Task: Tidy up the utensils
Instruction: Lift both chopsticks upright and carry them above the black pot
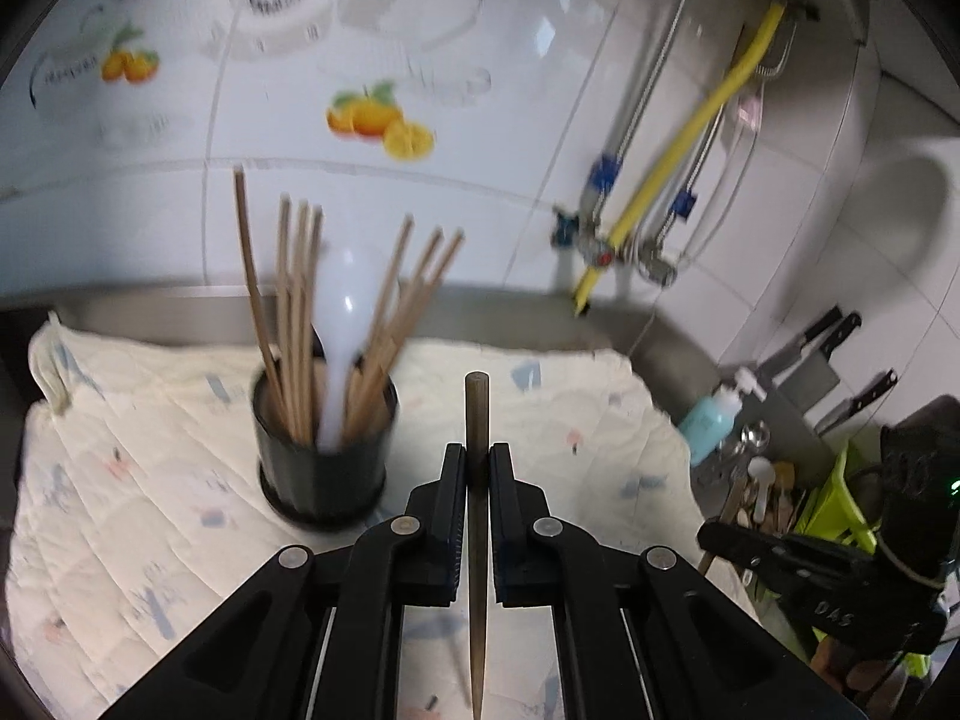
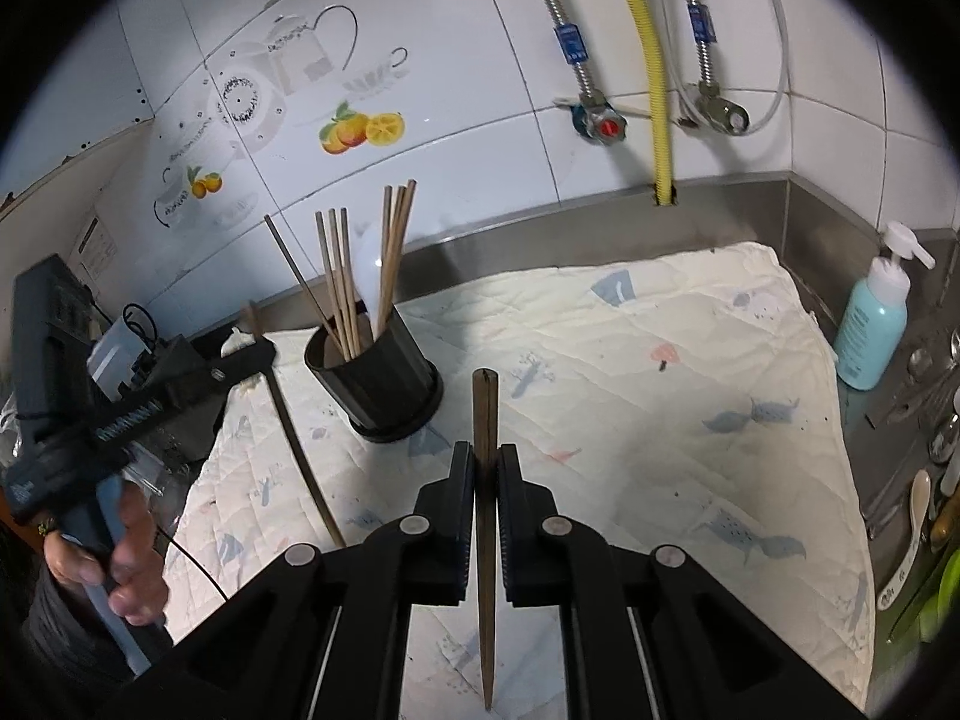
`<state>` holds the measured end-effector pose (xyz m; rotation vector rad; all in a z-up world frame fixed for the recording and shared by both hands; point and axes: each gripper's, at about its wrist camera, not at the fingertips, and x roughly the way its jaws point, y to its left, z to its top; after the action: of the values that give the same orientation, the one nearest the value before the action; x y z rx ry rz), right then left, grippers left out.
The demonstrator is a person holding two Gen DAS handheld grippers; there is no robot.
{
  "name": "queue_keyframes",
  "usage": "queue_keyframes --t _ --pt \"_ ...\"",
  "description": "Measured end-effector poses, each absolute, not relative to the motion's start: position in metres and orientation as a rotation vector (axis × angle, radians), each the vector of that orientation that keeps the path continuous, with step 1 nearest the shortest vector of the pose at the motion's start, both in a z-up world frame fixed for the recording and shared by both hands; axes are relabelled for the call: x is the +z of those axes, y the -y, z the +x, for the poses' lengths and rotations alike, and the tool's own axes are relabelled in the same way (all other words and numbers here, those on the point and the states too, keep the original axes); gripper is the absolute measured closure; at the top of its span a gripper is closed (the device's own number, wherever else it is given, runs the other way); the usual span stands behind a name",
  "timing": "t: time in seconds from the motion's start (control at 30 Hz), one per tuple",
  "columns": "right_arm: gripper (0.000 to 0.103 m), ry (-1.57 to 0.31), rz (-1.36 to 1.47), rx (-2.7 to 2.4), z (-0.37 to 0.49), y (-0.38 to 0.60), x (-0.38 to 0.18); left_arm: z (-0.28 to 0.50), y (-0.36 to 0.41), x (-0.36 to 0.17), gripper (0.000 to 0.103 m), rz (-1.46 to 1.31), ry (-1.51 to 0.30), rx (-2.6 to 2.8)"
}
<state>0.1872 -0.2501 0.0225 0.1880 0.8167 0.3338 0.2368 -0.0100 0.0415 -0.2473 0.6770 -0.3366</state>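
Note:
In the left wrist view my left gripper (image 1: 478,450) is shut on a dark chopstick (image 1: 477,396), blunt end forward, above the quilted cloth (image 1: 150,510). To its left stands a black holder (image 1: 324,468) with several light wooden chopsticks (image 1: 294,312) and a white spoon (image 1: 345,312). In the right wrist view my right gripper (image 2: 485,450) is shut on another dark chopstick (image 2: 485,402), just right of the black holder (image 2: 384,390). The left gripper (image 2: 255,354) shows at the left with its chopstick (image 2: 300,450), held by a hand (image 2: 129,564). The right gripper (image 1: 714,534) shows at the right edge of the left wrist view.
A blue soap bottle (image 2: 873,324) stands by the steel back wall. Loose spoons (image 2: 912,516) lie beside a green rack (image 1: 840,498) at the right. Knives (image 1: 834,336) hang on the wall. Hoses and valves (image 2: 606,120) run down the tiles.

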Motion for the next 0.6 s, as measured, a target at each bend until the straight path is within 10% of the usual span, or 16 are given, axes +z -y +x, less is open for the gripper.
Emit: queue_keyframes --t 0.6 --pt "0.094 -0.698 0.170 0.352 0.222 0.215 0.068 0.295 -0.059 0.162 0.096 -0.223 -0.374 -0.256"
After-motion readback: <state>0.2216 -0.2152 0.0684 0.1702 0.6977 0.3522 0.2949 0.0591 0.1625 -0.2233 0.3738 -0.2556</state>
